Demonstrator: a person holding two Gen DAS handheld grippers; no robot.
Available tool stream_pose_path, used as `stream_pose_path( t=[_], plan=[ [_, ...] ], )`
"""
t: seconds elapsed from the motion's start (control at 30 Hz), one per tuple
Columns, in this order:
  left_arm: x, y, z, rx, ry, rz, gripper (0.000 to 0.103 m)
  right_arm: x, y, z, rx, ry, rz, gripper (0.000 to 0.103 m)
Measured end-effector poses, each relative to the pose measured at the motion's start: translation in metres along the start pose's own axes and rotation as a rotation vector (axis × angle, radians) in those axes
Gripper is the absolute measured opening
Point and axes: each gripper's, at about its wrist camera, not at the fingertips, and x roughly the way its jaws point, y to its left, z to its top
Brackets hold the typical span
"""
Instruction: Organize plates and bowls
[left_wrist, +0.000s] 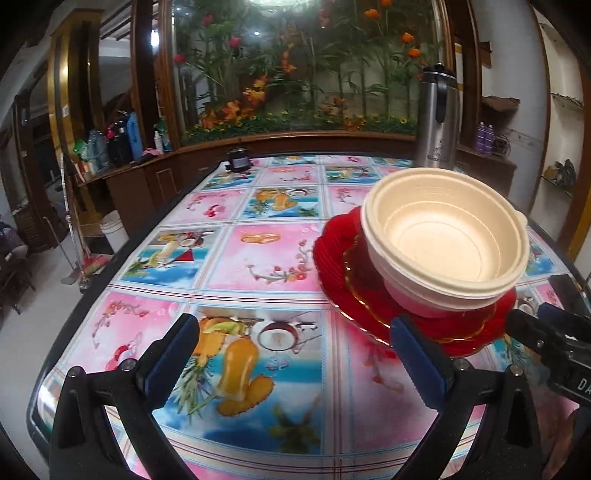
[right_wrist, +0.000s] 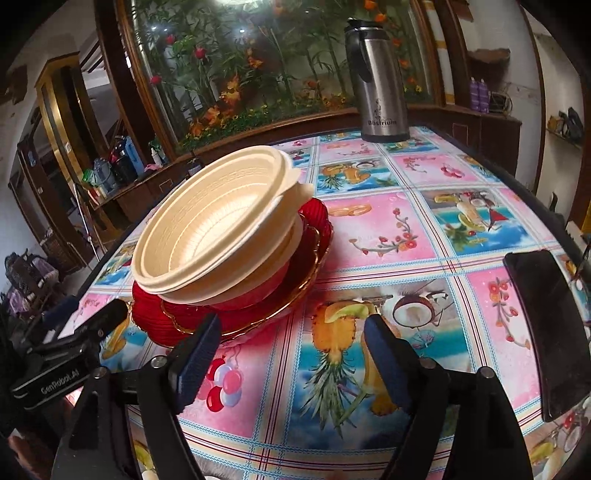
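Observation:
A stack of cream bowls (left_wrist: 447, 232) sits nested on a stack of red plates (left_wrist: 336, 269) with gold-edged rims, on the table's right side in the left wrist view. The same bowls (right_wrist: 218, 218) and red plates (right_wrist: 314, 218) show at the left in the right wrist view. My left gripper (left_wrist: 295, 339) is open and empty, its right finger just in front of the plates. My right gripper (right_wrist: 291, 343) is open and empty, its left finger close to the plates' near rim. Each gripper appears at the edge of the other's view.
A table with a colourful fruit-print cloth (left_wrist: 258, 258) holds a steel thermos (right_wrist: 380, 81) at the far side, a small dark jar (left_wrist: 238, 160) at the far edge, and a black phone (right_wrist: 546, 332) at the right. A flower mural and cabinets stand behind.

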Motion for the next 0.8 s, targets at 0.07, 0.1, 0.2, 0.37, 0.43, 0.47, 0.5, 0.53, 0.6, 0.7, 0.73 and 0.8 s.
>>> stream_pose_path(
  t=[0.07,0.1,0.2,0.37,0.43,0.47,0.5,0.53,0.6,0.7,0.73,0.8],
  plan=[
    [-0.001,0.001,-0.001,0.005,-0.005,0.024,0.103,0.001,0.000,0.000,-0.007,0.001,-0.005,0.087],
    [-0.002,0.000,-0.001,0.011,-0.010,0.025,0.103,0.001,0.001,0.000,-0.007,0.001,-0.006,0.088],
    [-0.005,-0.005,-0.001,0.048,-0.023,0.039,0.103,0.001,0.000,0.000,-0.008,0.004,-0.005,0.088],
    [-0.005,-0.012,-0.002,0.101,-0.021,0.055,0.103,0.002,0.001,0.000,-0.011,0.005,-0.001,0.090],
    [-0.004,-0.013,-0.002,0.102,-0.017,0.053,0.103,0.002,0.002,0.000,-0.012,0.005,0.001,0.090],
    [-0.004,-0.013,-0.002,0.104,-0.014,0.051,0.103,0.002,0.002,0.000,-0.011,0.006,0.001,0.091],
    [-0.003,-0.013,-0.002,0.105,-0.012,0.053,0.103,0.002,0.002,0.000,-0.010,0.008,0.002,0.091],
    [-0.003,-0.013,-0.002,0.105,-0.010,0.054,0.103,0.003,0.002,0.000,-0.010,0.009,0.004,0.091],
    [-0.002,-0.013,-0.003,0.107,-0.003,0.049,0.103,0.003,0.001,0.000,-0.009,0.011,0.008,0.091],
    [-0.002,-0.012,-0.003,0.109,0.001,0.050,0.103,0.004,0.001,0.000,-0.005,0.018,0.014,0.091],
    [-0.001,-0.012,-0.003,0.109,0.002,0.049,0.103,0.004,0.001,0.000,-0.004,0.019,0.016,0.091],
    [-0.001,-0.012,-0.003,0.110,0.006,0.046,0.103,0.004,0.001,0.000,-0.004,0.021,0.018,0.091]
  ],
)
